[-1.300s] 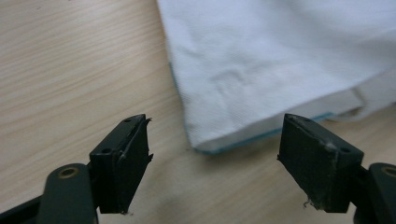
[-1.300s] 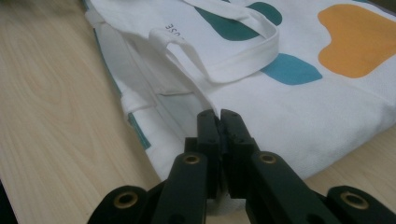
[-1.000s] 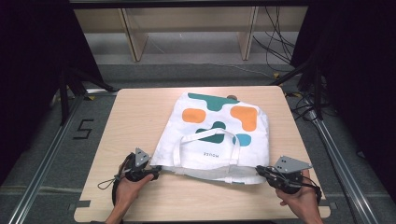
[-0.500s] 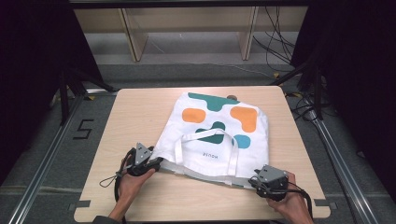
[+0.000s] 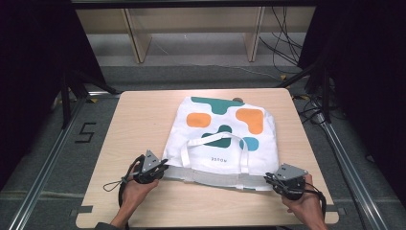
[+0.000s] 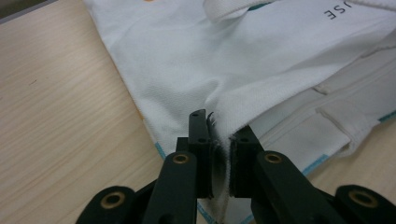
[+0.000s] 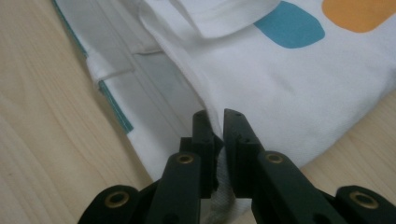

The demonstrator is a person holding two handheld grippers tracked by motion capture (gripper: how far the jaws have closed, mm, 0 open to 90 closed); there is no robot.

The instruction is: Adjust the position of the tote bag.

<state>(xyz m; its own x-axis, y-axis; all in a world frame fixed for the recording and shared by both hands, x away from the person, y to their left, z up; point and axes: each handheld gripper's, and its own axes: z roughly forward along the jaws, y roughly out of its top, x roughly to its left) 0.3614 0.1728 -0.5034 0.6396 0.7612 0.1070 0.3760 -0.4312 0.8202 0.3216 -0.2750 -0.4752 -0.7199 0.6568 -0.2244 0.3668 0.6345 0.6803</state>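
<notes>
Both hands low at near edge; left gripper (image 5: 160,168), right gripper (image 5: 273,179) jaws just closed, pinching tote bag (image 5: 225,139) corners (fabric between).

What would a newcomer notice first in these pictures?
A white tote bag with teal and orange shapes lies flat in the middle of the wooden table. The left gripper and right gripper each pinch a near corner of its open edge, jaws just closed on the cloth.

High view above the table (image 5: 143,120) looking forward and down, both gripper views close along black jaws, all sharing the bag (image 5: 225,143).
</notes>
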